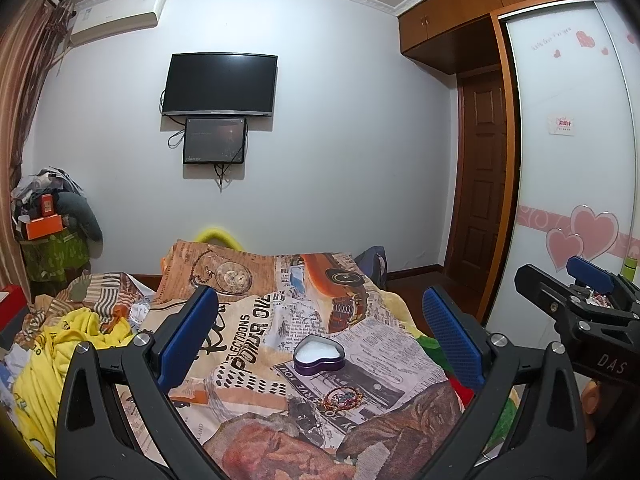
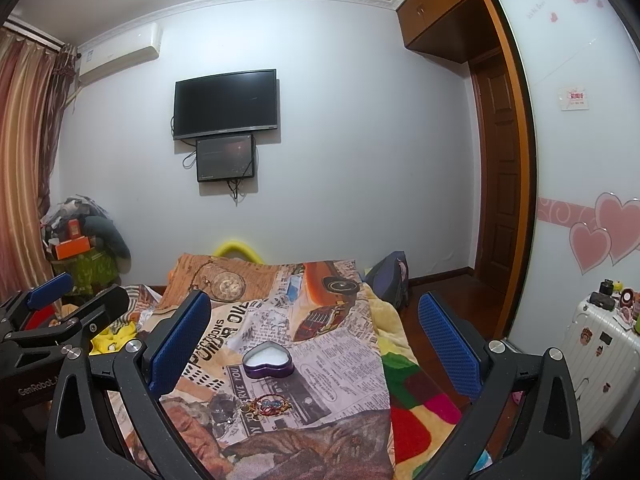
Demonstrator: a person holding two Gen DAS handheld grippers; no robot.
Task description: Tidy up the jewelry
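A purple heart-shaped tin [image 1: 319, 356] with a white lining lies open on the printed blanket; it also shows in the right wrist view [image 2: 268, 360]. A gold and red bracelet [image 1: 339, 397] lies on the blanket just in front of the tin, also in the right wrist view [image 2: 267, 404]. My left gripper [image 1: 320, 340] is open and empty, held above the blanket with tin and bracelet between its blue pads. My right gripper [image 2: 316, 344] is open and empty, held beside it; the tin sits left of its middle. Each gripper shows at the edge of the other's view.
The newspaper-print blanket [image 1: 248, 320] covers the bed. Yellow clothes [image 1: 60, 344] pile at the left. A wardrobe with heart stickers [image 2: 600, 232] and a white suitcase [image 2: 596, 344] stand at the right. A TV [image 1: 220, 84] hangs on the far wall.
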